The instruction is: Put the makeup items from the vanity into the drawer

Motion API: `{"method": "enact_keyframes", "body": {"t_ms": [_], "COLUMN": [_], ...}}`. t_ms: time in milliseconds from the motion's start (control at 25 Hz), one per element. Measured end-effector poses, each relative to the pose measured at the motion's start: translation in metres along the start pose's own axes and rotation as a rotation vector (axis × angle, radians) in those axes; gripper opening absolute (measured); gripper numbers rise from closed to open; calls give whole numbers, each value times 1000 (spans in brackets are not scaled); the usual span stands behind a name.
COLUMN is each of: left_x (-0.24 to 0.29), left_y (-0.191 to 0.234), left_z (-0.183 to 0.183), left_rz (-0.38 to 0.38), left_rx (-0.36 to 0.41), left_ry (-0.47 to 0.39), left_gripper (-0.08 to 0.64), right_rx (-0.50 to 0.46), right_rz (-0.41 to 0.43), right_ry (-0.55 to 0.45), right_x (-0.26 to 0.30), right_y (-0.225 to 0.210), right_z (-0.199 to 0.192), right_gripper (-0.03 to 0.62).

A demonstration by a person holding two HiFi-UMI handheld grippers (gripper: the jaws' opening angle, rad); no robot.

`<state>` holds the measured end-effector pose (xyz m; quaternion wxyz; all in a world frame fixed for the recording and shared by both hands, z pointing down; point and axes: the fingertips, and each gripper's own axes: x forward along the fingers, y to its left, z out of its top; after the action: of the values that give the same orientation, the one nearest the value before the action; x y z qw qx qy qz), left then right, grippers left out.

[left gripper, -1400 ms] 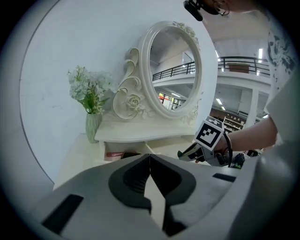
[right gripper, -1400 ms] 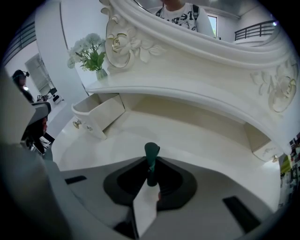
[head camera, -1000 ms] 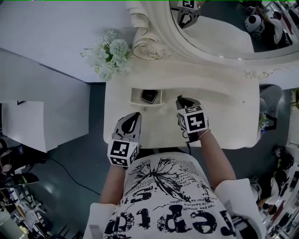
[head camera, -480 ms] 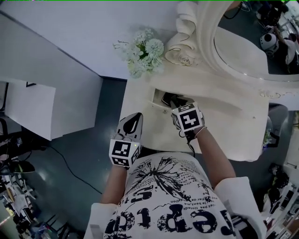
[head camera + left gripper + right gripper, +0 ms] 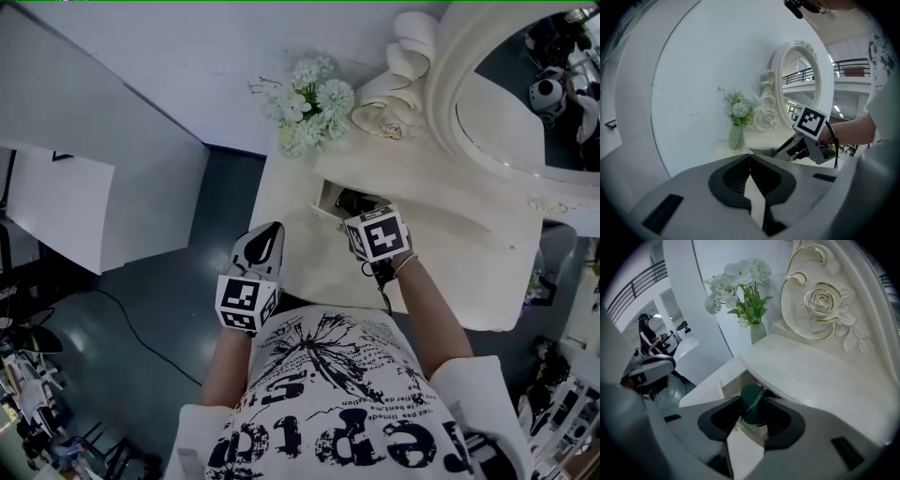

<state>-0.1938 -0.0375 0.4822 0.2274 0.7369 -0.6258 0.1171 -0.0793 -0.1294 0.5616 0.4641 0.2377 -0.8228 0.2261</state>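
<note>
The vanity's small drawer [image 5: 323, 201] stands pulled open with a dark item [image 5: 348, 199] lying inside. My right gripper [image 5: 362, 210] points steeply down over it. A dark green tube [image 5: 751, 405] stands tilted between its jaws above the drawer [image 5: 712, 387]. Those jaws have just been opening, and the pads now stand slightly off the tube, so the right gripper [image 5: 751, 398] is open. My left gripper [image 5: 272, 229] hovers at the vanity's front left corner, shut and empty [image 5: 750, 157]. The left gripper view catches the right gripper [image 5: 783, 150] with the tube's green tip [image 5: 774, 152].
A vase of white flowers [image 5: 314, 101] stands at the vanity's back left, beside the ornate mirror frame [image 5: 412, 80]. The white vanity top [image 5: 469, 253] spreads to the right. Dark floor and a white panel [image 5: 56, 220] lie to the left.
My right gripper has moved left from over the tabletop to above the open drawer. My left gripper has drifted left to the vanity's corner. The head view has swung left.
</note>
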Motion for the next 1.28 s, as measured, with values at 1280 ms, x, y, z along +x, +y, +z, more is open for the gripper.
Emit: {"method": "enact_keyframes", "body": {"t_ms": [1280], "left_x": [21], "left_y": [-71], "left_z": [63], "left_rz": [-175], "left_rx": [73], "left_ry": [-103], "left_gripper": [20], "right_rx": [120], "right_rz": [-143], "right_ry": [-435], "right_x": [-131], "right_y": [-40], "right_z": [4], "right_gripper": [21]}}
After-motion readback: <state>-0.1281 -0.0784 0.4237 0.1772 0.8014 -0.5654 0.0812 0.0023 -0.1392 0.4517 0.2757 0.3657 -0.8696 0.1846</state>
